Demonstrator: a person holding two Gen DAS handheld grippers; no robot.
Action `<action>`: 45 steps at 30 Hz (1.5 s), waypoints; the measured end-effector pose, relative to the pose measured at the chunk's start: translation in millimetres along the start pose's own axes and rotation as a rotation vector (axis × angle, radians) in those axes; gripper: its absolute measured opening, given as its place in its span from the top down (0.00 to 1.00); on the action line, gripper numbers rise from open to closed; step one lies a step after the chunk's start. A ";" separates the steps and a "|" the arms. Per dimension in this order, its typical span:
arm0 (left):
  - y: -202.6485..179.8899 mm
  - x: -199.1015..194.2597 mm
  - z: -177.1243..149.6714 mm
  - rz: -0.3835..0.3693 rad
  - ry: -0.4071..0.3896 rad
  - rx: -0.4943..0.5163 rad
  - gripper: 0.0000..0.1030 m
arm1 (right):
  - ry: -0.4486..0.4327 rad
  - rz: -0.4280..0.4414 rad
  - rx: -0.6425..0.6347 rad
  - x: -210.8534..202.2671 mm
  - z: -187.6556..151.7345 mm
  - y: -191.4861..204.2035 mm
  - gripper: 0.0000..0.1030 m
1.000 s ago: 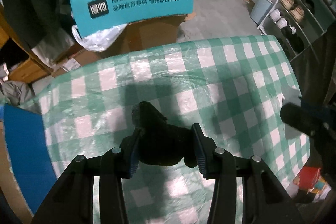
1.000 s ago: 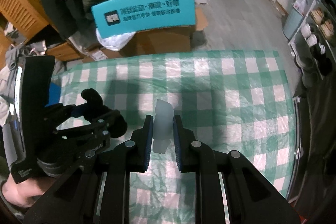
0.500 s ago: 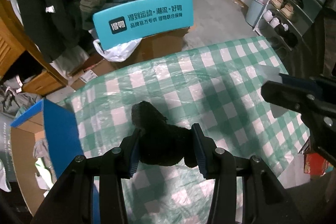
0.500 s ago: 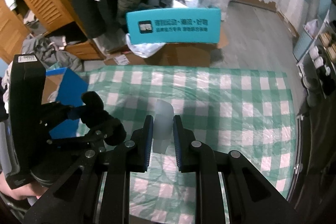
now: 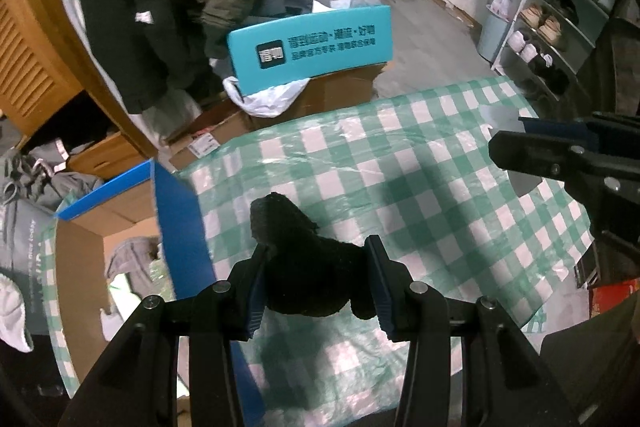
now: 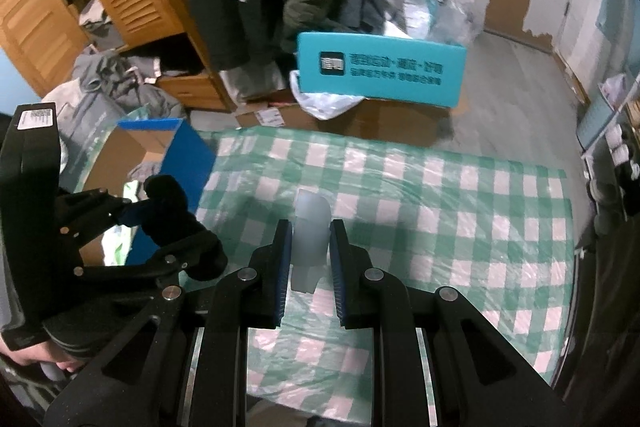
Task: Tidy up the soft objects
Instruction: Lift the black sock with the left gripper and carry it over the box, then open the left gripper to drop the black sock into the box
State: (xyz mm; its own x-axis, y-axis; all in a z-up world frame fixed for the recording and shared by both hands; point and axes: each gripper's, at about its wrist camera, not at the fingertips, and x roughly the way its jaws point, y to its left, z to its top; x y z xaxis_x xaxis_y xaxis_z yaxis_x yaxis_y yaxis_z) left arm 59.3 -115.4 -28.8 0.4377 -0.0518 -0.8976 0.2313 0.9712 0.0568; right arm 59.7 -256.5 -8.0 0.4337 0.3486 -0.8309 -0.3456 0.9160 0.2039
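**Both grippers loaded, mid-carry toward the blue box**

Left gripper (image 5: 316, 279): jaws half-spread, pinching a black fuzzy soft item (image 5: 304, 259) that fills the gap and bulges out ahead of the pads. Right gripper (image 6: 308, 259): jaws pressed nearly together on a thin pale translucent soft piece (image 6: 310, 231), tip sticking up past the fingers. Both items are held clear above the checked tablecloth (image 5: 440, 179), not touching it.

Step, my read: pick is done, this is transport. The likely drop target is the open blue cardboard box (image 5: 176, 227), which sits just off the tablecloth's left edge; it already has cloth-like stuff inside. In the right wrist view the left gripper (image 6: 160, 223) is right at the box's near wall, so the black item goes first.

Next move calls for:
- get the left gripper over the box opening, past the raised blue flap, then spread the jaws
- black item is fluffy, may cling to the pads
- right gripper follows; keep the two from colliding, they're near each other

Surface: green/white checked cloth under clear plastic film, wrinkled, nothing else on it that I can see.

Room, relative to the box: teal printed carton (image 5: 308, 47) on brown cartons beyond it, dark coats and slatted wooden doors behind, shoe rack (image 5: 560, 11) on the far side of the tablecloth.
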 end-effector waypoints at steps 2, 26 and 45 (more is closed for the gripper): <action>6.3 -5.5 -4.3 0.006 -0.010 -0.001 0.56 | -0.001 0.006 -0.017 0.0 0.9 9.3 0.83; 98.3 -31.3 -52.1 0.050 -0.030 -0.106 0.56 | 0.022 0.103 -0.164 23.8 17.4 119.3 0.83; 185.2 -32.9 -94.8 0.068 -0.025 -0.257 0.55 | 0.089 0.157 -0.242 67.3 30.9 203.2 0.83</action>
State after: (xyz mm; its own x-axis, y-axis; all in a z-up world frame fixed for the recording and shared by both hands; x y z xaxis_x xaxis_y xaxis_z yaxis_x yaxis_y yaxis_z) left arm 5.3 88.2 -30.2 0.4666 0.0130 -0.8844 -0.0265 0.9996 0.0007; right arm 44.4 -40.8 -6.4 0.2884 0.4541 -0.8430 -0.5955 0.7745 0.2135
